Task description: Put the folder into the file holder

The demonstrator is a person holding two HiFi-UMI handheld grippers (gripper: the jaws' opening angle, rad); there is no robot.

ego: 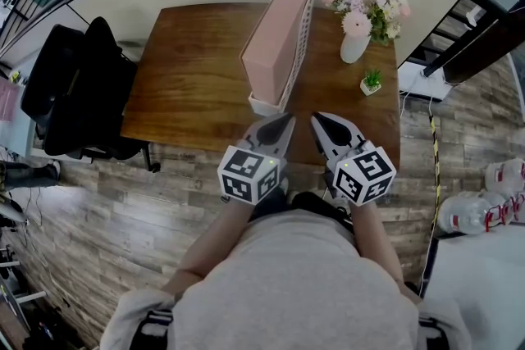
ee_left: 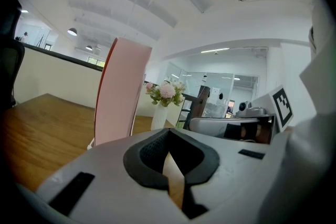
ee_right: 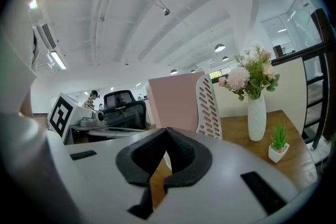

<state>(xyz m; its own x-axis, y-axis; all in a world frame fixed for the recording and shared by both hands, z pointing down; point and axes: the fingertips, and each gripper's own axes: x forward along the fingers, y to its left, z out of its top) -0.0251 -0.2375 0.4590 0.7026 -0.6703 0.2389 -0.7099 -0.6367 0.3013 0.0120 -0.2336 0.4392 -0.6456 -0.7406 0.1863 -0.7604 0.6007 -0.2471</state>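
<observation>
Folder (ego: pixel 275 45) stood upright in the white file holder (ego: pixel 306 22); left gripper (ego: pixel 288 121) and right gripper (ego: pixel 317 120) hung near it, jaws closed, empty.

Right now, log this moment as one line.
folder: standing in file holder | left gripper: shut, empty | right gripper: shut, empty | both: at near edge of table
</observation>
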